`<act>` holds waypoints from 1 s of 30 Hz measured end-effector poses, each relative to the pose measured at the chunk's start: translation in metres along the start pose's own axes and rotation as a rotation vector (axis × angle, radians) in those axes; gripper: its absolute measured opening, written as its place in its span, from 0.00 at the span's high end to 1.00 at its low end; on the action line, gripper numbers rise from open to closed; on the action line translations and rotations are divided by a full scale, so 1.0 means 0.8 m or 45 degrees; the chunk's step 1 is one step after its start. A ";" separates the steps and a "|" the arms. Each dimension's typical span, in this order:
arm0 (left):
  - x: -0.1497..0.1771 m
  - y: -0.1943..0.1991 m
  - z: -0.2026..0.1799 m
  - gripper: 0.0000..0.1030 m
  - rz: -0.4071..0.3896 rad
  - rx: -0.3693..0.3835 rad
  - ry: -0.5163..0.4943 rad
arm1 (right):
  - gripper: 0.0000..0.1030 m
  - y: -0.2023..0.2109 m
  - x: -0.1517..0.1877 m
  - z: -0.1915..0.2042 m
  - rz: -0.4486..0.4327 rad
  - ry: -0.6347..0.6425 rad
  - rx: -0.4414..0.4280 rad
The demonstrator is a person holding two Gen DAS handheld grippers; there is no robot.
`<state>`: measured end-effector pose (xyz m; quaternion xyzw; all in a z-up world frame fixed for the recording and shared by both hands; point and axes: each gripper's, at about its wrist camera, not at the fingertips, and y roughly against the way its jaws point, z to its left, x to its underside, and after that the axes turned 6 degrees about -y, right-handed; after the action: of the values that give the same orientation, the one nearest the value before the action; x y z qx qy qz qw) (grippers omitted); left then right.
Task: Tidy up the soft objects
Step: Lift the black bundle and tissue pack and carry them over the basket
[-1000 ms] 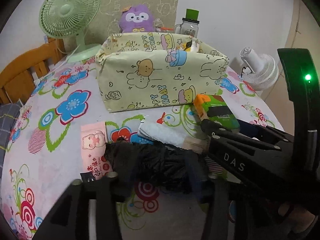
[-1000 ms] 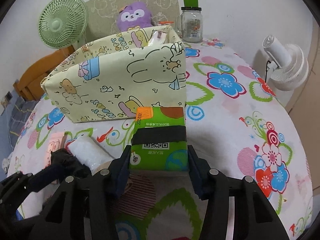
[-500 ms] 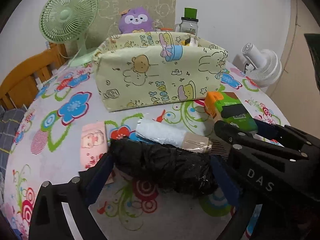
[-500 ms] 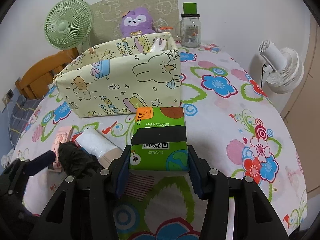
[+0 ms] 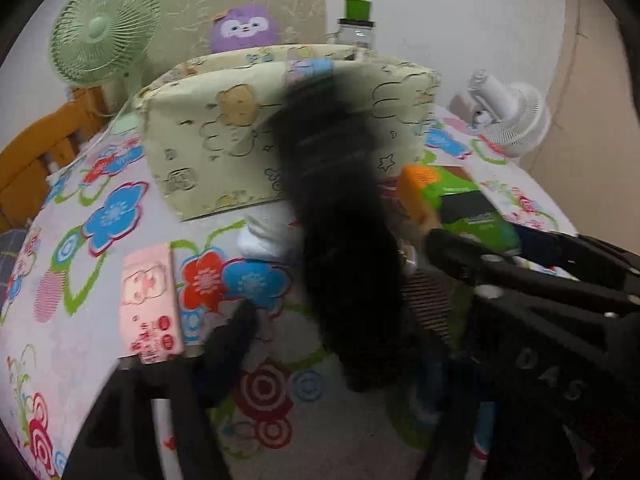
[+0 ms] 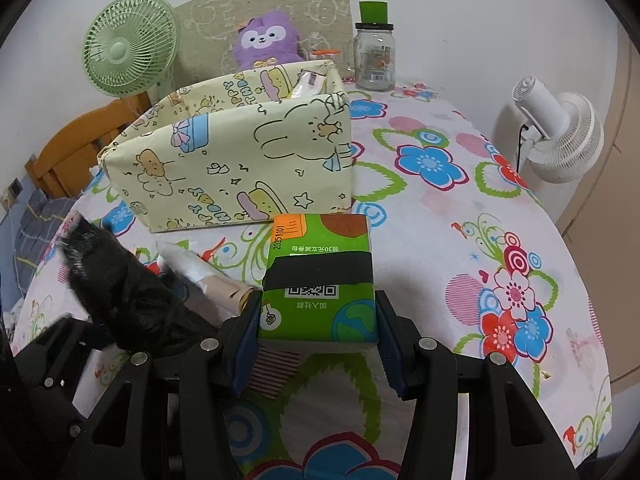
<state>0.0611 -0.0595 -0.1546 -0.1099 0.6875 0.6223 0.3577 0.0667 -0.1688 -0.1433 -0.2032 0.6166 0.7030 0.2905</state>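
Observation:
A black crumpled bundle [image 5: 344, 240] stands lengthwise and blurred between the fingers of my left gripper [image 5: 332, 344]. The jaws are closing, and a gap shows beside the left finger [image 5: 232, 340]. In the right wrist view the black bundle [image 6: 124, 288] lies tilted at the lower left. My right gripper [image 6: 316, 320] is shut on a green tissue pack [image 6: 320, 276], held just above the flowered tablecloth [image 6: 460, 240]. A white roll [image 6: 196, 272] lies between the two, and a pink tissue pack [image 5: 148, 300] lies flat to the left. Behind them stands the cartoon-print fabric box [image 6: 240, 160].
A green fan [image 6: 128, 56], a purple plush [image 6: 268, 40] and a glass jar with a green lid [image 6: 374, 52] stand behind the box. A white fan [image 6: 560, 132] stands off the table's right edge. A wooden chair back [image 6: 72, 148] is at the left.
The black bundle, held crosswise a second ago, was let go as the left jaws opened wide. It now points away, lengthwise between narrower jaws. The right gripper and green pack have not moved.

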 end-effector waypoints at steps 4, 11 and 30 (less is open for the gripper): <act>-0.003 0.006 0.006 0.59 -0.004 0.018 0.024 | 0.47 0.004 0.000 -0.002 -0.006 -0.005 0.000; -0.005 0.023 0.008 0.62 -0.043 -0.035 0.038 | 0.47 0.010 0.000 0.004 -0.019 0.009 -0.016; -0.031 0.072 0.008 0.74 -0.160 -0.063 -0.009 | 0.47 0.046 -0.018 0.015 -0.090 0.009 -0.046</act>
<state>0.0466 -0.0493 -0.0941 -0.1594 0.6624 0.6160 0.3955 0.0542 -0.1621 -0.1045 -0.2323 0.5971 0.7027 0.3092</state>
